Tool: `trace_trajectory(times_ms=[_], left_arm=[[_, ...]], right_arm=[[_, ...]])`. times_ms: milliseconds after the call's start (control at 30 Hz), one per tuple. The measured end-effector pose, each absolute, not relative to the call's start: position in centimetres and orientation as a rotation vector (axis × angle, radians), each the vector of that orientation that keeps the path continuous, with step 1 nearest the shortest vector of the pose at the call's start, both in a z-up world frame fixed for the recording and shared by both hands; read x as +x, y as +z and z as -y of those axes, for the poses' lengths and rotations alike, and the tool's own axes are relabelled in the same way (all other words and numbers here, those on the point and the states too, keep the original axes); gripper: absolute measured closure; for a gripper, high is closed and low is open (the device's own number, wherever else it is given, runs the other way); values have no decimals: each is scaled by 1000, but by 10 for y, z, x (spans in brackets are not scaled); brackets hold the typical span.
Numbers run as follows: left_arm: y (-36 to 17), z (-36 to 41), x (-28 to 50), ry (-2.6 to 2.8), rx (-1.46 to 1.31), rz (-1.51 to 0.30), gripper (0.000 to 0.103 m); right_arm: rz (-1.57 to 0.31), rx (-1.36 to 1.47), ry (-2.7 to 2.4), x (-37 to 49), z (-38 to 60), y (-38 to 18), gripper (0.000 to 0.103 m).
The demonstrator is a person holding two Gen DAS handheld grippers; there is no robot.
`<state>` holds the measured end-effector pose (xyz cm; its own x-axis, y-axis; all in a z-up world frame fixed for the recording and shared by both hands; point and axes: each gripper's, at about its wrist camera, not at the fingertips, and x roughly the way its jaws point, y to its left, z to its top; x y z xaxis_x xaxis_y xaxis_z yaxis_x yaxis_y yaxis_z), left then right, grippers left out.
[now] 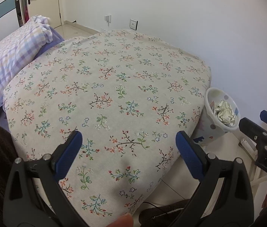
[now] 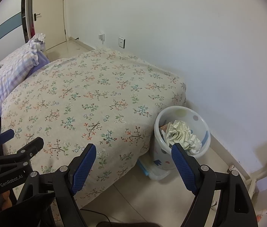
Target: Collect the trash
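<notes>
Bed (image 1: 105,87): fills most of both views under a floral cover, pushed close to the white wall; nothing loose shows on its top, so it looks cleared of litter.
Quilt (image 1: 10,60): a purple check heap at the far left end, bunched out of the way.
Bin (image 2: 159,132): a pale dotted tub on the tile floor, just beside the bed's corner and near the wall, probably put there so scraps from the bed drop straight in.
Trash (image 2: 180,134): crumpled cream paper, creased into a loose wad, sitting inside the bin and rising nearly to the rim; a brownish scrap is tucked behind it.
Left gripper (image 1: 128,151): hangs over the near part of the bed, blue pads spread wide, nothing between them.
Right gripper (image 2: 133,160): held off the bed's edge, pointing toward the bin, pads likewise parted and bare.
Stage: I'd judge the collecting about finished, since I see no stray paper.
</notes>
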<state>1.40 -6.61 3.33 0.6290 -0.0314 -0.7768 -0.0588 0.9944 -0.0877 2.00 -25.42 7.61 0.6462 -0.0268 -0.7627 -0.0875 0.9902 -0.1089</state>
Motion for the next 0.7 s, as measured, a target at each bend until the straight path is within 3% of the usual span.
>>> trace_trajectory(times_ms=[700], left_arm=[[34, 63, 13, 25, -123, -888, 4]], right_arm=[[-857, -149, 53, 22, 247, 79, 20]])
